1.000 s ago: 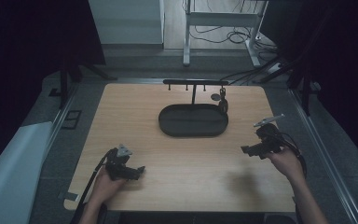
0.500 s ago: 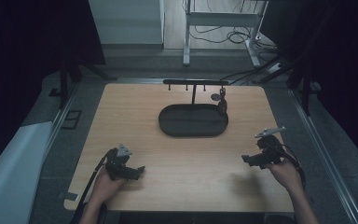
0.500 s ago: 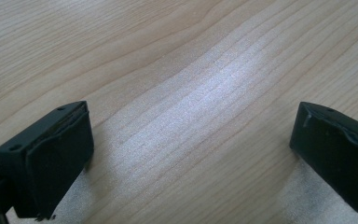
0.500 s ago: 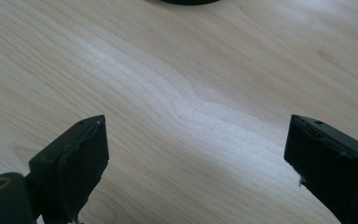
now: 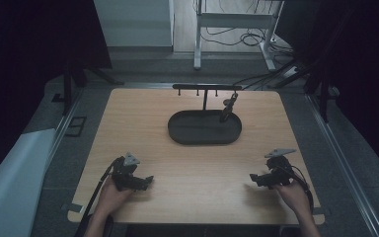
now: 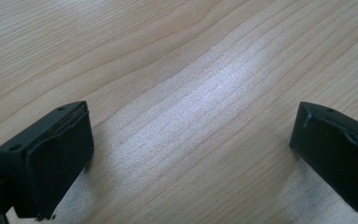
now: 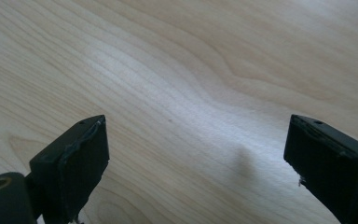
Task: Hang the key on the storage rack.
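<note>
While both hands rested near the front edge of the pale wooden tabletop [image 5: 187, 163], the dark oval tray [image 5: 205, 129] sat well beyond them. Left gripper [image 5: 145, 181] and right gripper [image 5: 253, 177] were spread wide, empty. I'd have approached that tray slowly.

The right gripper [image 7: 196, 163] looks down on the pale wooden bench [image 7: 205, 70], whose grain runs in slanting bands. Its two black jaws rise from the lower corners and stand wide apart, with bare wood between them. A faint shadow lies near the right-hand jaw.
</note>
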Tool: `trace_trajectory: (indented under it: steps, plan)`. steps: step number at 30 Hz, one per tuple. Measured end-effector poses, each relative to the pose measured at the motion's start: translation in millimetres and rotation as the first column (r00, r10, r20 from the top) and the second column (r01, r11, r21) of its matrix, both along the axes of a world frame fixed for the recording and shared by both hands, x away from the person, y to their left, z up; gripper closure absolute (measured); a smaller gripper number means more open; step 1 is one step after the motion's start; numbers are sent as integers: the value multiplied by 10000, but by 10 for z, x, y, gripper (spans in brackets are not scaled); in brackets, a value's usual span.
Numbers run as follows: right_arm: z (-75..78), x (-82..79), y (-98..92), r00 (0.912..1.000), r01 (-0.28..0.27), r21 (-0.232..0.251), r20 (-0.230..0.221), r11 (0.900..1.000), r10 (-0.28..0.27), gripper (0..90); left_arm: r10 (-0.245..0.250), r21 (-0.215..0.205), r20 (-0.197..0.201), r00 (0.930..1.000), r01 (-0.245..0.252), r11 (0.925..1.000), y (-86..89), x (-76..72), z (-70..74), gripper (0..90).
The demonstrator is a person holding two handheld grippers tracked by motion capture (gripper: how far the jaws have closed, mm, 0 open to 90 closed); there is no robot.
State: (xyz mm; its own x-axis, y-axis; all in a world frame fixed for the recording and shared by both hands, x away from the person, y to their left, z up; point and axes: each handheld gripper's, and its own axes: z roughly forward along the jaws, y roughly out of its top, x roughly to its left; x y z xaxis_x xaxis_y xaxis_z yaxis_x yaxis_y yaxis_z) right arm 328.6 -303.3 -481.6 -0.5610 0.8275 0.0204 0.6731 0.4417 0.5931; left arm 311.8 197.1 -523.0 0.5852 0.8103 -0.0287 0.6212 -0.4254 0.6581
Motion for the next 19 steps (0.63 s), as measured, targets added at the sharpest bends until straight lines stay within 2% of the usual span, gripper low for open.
trace_trajectory:
  steps: [8,11,14,17,19]
  plan:
    - [-140,-76,7,9996,83,421,257,9991,-93,64,2,-1,-3,10000,-2,10000,0,1,0,0]
    - [-179,-104,4,9987,97,342,487,9994,-113,64,3,-1,-1,10000,-3,10000,0,1,0,0]
    - [-226,-122,-5,9988,82,455,471,9989,-103,64,4,1,1,10000,-4,10000,0,0,0,0]
    - [-279,-133,-7,9994,47,315,335,9995,-58,59,7,-4,3,10000,-7,10000,-2,-2,-1,0]
    - [-283,-136,-6,9992,9,228,408,9997,-18,59,8,-5,5,10000,-8,10000,-2,-1,-1,0]
